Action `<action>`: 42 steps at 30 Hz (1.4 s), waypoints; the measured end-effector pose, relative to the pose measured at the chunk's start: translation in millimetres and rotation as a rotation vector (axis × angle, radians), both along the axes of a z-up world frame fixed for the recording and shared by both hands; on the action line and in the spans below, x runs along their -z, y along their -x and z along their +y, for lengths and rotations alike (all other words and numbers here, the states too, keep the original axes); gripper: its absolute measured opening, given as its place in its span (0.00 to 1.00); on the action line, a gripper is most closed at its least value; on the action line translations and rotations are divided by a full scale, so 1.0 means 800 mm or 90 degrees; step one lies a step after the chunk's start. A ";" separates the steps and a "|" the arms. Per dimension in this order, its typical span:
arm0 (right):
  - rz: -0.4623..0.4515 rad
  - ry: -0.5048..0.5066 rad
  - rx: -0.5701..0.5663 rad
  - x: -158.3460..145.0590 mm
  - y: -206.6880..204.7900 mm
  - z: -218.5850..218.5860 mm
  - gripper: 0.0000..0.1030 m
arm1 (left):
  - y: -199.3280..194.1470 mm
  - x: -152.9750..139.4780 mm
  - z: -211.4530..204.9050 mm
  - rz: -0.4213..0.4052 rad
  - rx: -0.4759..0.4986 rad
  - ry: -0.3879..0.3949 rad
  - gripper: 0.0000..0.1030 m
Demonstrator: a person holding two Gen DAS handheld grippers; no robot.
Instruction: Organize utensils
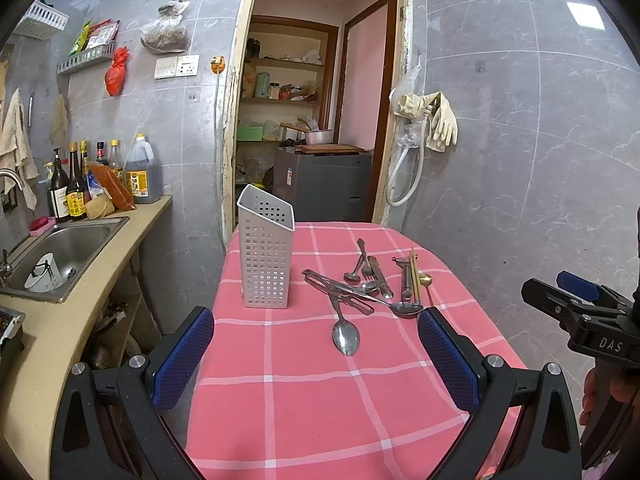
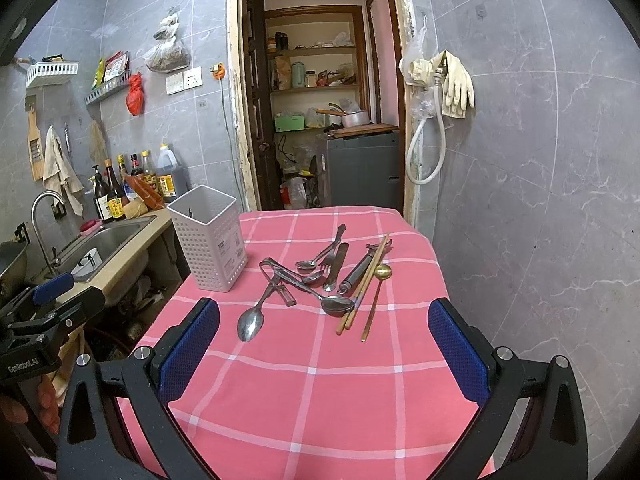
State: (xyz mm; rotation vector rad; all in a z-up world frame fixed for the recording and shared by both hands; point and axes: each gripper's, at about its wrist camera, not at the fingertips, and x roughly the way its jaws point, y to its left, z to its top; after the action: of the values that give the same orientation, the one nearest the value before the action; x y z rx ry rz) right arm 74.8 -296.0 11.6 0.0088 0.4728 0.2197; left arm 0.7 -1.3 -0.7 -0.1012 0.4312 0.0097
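Standing white holder (image 2: pixel 208 236), contents unseen

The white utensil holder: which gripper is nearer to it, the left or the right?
Left, though only slightly. The white utensil holder stands just ahead of the left gripper; from the right gripper it sits ahead and off to the left.

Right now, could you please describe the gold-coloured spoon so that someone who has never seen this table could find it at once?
Start at the pink checked tablecloth and find the white perforated utensil holder near its far left corner; the loose cutlery lies to the right of it. At the right edge of that pile, just beyond the wooden chopsticks, lies the gold spoon. It is the only gold piece, slim-handled with a small round bowl.
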 end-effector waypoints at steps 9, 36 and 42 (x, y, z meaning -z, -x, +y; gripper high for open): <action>0.000 0.000 -0.001 0.000 0.001 0.000 0.99 | 0.001 -0.001 0.001 -0.001 0.000 0.001 1.00; 0.006 0.000 0.001 0.004 -0.005 -0.003 0.99 | 0.002 -0.004 0.001 0.002 -0.001 -0.002 1.00; 0.009 0.000 0.002 0.008 -0.004 0.003 0.99 | 0.001 -0.001 0.003 0.007 0.004 -0.006 1.00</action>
State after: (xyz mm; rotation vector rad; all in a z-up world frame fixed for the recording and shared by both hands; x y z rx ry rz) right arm 77.6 -293.9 4.9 0.0105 0.4875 0.2172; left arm 0.3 0.9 -0.2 -0.0907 0.4424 0.0062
